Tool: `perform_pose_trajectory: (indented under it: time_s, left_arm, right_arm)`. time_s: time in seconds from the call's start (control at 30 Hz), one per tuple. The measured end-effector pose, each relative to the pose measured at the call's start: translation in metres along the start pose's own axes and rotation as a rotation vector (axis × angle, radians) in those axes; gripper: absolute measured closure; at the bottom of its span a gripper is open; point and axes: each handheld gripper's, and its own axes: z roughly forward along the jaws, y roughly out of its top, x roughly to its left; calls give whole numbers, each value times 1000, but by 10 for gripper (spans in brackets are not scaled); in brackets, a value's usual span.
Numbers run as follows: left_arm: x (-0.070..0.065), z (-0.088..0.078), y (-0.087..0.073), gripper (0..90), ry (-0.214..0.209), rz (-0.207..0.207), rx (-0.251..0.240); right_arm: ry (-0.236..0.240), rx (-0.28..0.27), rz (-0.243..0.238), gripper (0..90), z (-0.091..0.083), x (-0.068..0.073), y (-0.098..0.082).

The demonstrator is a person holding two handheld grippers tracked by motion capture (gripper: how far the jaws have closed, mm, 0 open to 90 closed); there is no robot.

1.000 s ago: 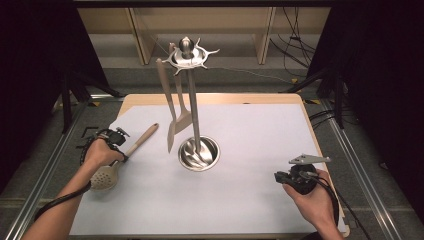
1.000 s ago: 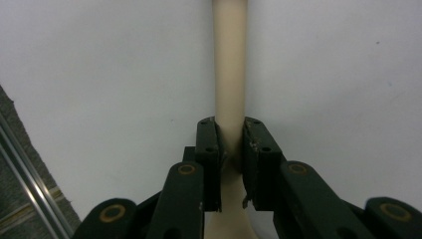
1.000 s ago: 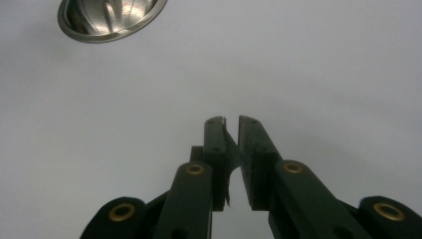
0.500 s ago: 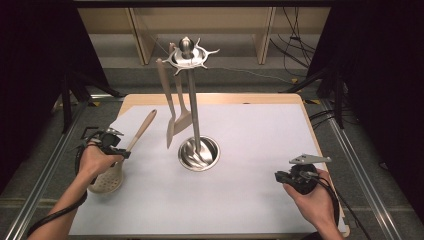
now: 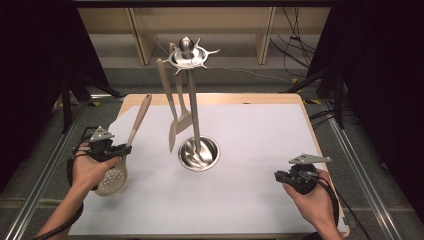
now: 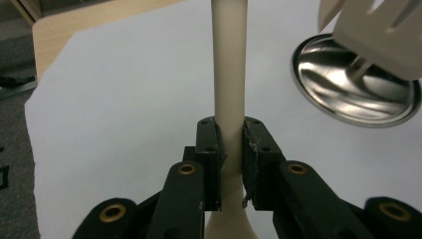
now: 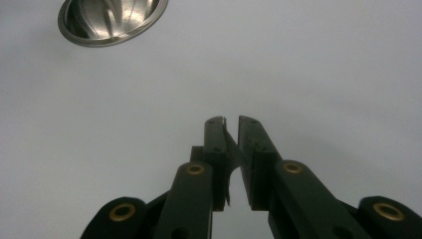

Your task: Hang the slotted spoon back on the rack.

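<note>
- Vs 1 s ago: left gripper [image 5: 117, 150] is higher and closer to the utensil stand [image 5: 195, 115]; the slotted spoon [image 5: 131, 142] it carries has swung from a shallow slant to nearly upright, handle tip up toward the stand's top, perforated bowl hanging low by the left hand [image 5: 89, 170].
- Spoon bowl was lying on the white sheet [image 5: 250, 165] before; now it looks lifted off it, tho contact is hard to tell from the high view.
- Left jaws: nearly closed, pads clamped on both sides of the cream spoon handle [image 6: 229, 74], just above where the neck widens.
- Right gripper [image 5: 280, 176] unchanged: same spot, well right of the stand's base, resting low over the sheet in the right hand [image 5: 312, 197].
- Right jaws: almost together, thin gap, nothing between them; bare sheet ahead, stand's base [image 7: 112, 20] far off at upper left of the right gripper view.
- Around: 2 utensils already hang from the stand's crown, a spatula [image 5: 168, 107] and a 2nd one behind it, on the stand's left side.
- In the way: those hanging blades sit between the held spoon and the stand's pole; spatula blade [image 6: 378, 35] looms just right of the spoon handle in the left gripper view, above the shiny round base [image 6: 353, 84].
- Sheet covers most of the wooden table [image 5: 260, 98], whose edge shows behind the stand.
</note>
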Motion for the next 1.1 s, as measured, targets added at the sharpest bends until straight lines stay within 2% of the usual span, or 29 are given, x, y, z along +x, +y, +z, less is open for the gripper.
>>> perform_pose_trajectory:
  time_s: [0.03, 0.07, 0.1, 0.13, 0.2, 0.23, 0.27, 0.37, 0.43, 0.53, 0.57, 0.67, 0.73, 0.8, 0.83, 1.1]
  left_arm:
    - [-2, -2, 1, 783, -9, 4, -8]
    - [-3, -5, 2, 783, -6, 25, -17]
    - [-9, -6, 2, 783, -15, -28, -72]
    - [-12, -8, 3, 784, -12, -32, -75]
    - [-22, -15, 4, 783, -14, -68, -124]
    - [-22, -15, 4, 783, -14, -68, -124]
    - [-25, -18, 4, 783, -13, -68, -137]
    - [-33, -25, 5, 783, -10, -66, -175]
    - [-38, -30, 5, 783, -11, -63, -189]
    - [-45, -38, 6, 784, -9, -61, -217]
    - [-47, -40, 6, 783, -15, -61, -230]
    - [-54, -46, 7, 784, -21, -56, -264]
    - [-60, -51, 8, 783, -22, -49, -275]
    - [-63, -55, 9, 783, -22, -44, -289]
    - [-64, -56, 10, 783, -24, -39, -294]
    - [-74, -66, 13, 783, -19, -37, -348]
  right_arm:
    - [-1, -5, 2, 831, 0, 0, 0]
    - [-1, -5, 2, 831, 0, 0, 0]
    - [-1, 2, -1, 831, 0, 0, 0]
    - [-4, -3, -25, 831, 0, -2, 0]
    - [2, -8, -30, 830, 0, -3, 0]
    - [2, -8, -30, 830, 0, -3, 0]
    - [9, -15, -13, 830, 1, -2, 0]
    - [17, -6, -11, 830, 1, -1, 0]
    - [-7, -10, -19, 830, 0, -1, 0]
    - [6, -10, -22, 830, 1, -1, 1]
    - [9, 6, -21, 830, 0, -1, 1]
    - [9, 2, -19, 830, 0, -1, 1]
    - [-8, -12, -19, 830, 1, -1, 0]
    - [-11, -8, -20, 831, 0, -1, 1]
    - [7, 5, -19, 830, 0, -1, 1]
    - [-6, -10, -27, 830, 2, 1, 1]
